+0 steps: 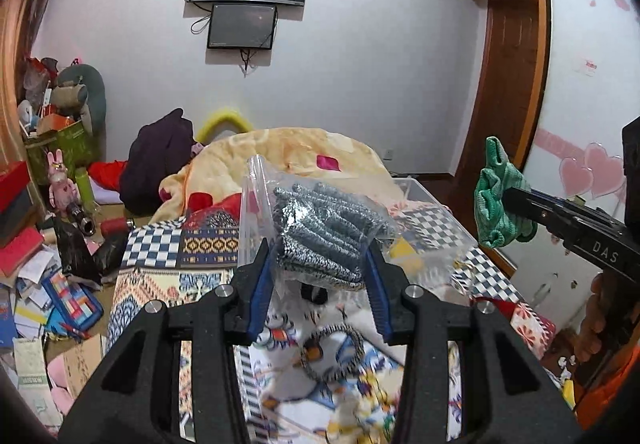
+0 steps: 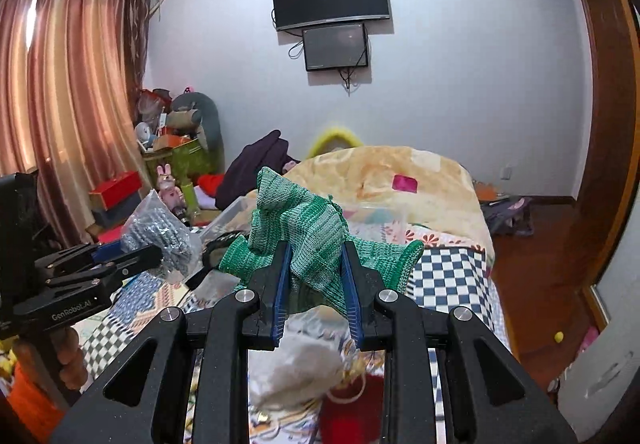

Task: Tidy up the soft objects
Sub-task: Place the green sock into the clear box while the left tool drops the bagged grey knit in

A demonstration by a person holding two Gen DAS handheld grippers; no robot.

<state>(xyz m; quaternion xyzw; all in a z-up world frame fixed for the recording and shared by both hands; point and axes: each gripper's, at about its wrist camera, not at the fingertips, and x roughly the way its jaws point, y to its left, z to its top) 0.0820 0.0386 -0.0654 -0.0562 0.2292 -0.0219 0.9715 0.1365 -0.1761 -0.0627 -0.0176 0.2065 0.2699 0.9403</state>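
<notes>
Left wrist view: left tongs (image 1: 320, 276) part-spread, pinching clear bag of grey knitwear (image 1: 320, 232) above the bed (image 1: 208, 284); knit ring (image 1: 332, 352) on quilt at 6 o'clock.
Right wrist view: right tongs (image 2: 316, 284) nearly together, clamping green knit cloth (image 2: 304, 236); curtain (image 2: 68, 84) at 9 o'clock.

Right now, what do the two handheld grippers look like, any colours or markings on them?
Both are matte black plastic frames with cut-out windows and round silver bolt heads. Each carries two ribbed blue finger pads. The left gripper shows white "GenRobot.AI" lettering on its side in the right wrist view; the right gripper shows white letters "DAS" in the left wrist view. An orange sleeve shows below the right one.
</notes>
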